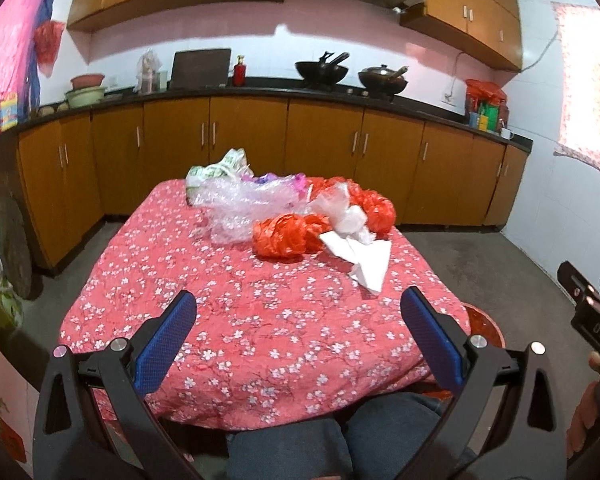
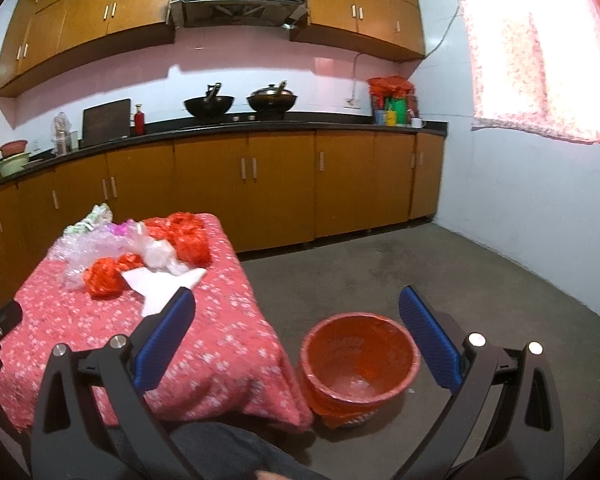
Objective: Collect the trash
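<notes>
The round red bin lined with red plastic shows only a sliver behind the flowered red tablecloth's corner in the left view.

Both wrist views face forward, sharing table, counter

We see a kitchen with orange-brown cabinets under a dark counter, white tiled walls, a grey concrete floor, and a bright curtained window.
</notes>
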Demonstrator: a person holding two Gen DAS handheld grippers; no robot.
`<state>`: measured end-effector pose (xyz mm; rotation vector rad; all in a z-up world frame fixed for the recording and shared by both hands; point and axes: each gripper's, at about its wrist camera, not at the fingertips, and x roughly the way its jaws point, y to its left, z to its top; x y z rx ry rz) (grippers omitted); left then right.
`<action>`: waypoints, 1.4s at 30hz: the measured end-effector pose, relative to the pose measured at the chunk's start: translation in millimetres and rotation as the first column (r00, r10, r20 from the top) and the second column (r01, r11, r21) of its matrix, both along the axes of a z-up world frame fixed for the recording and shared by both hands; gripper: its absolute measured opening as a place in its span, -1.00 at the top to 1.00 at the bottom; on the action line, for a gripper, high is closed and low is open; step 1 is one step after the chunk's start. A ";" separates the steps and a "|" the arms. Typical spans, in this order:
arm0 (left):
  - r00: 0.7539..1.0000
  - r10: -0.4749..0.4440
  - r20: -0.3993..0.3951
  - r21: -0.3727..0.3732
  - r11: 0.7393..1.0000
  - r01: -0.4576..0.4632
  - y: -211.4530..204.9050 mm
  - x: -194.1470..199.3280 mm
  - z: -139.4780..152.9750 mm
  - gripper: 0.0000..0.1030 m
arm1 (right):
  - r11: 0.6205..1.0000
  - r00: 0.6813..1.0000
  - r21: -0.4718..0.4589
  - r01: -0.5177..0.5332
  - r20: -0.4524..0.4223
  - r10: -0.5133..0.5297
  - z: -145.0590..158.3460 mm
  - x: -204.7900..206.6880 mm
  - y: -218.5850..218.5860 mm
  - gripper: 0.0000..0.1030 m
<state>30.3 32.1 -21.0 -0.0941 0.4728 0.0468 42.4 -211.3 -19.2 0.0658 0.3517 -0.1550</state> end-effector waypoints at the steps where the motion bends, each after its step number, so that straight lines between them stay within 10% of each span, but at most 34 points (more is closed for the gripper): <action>1: 1.000 0.009 -0.004 -0.003 1.000 -0.009 4.3 3.9 -0.4 -0.96 | 1.000 1.000 0.007 -0.019 -0.006 0.019 0.3 7.4 3.5 -0.92; 13: 0.988 0.155 0.021 0.026 0.987 -0.156 69.8 70.4 3.5 -0.95 | 0.970 0.964 0.033 -0.239 -0.113 0.241 -5.9 123.9 80.0 -0.80; 32: 0.974 0.225 0.004 0.039 0.973 -0.225 120.3 161.4 -18.2 -0.95 | 0.966 0.885 0.000 -0.257 -0.402 0.236 -83.5 241.0 136.0 -0.51; 42: 0.970 0.241 0.019 0.050 0.969 -0.242 127.6 180.7 -19.9 -0.95 | 0.972 0.858 0.086 -0.219 -0.457 0.234 -99.1 271.1 125.7 0.89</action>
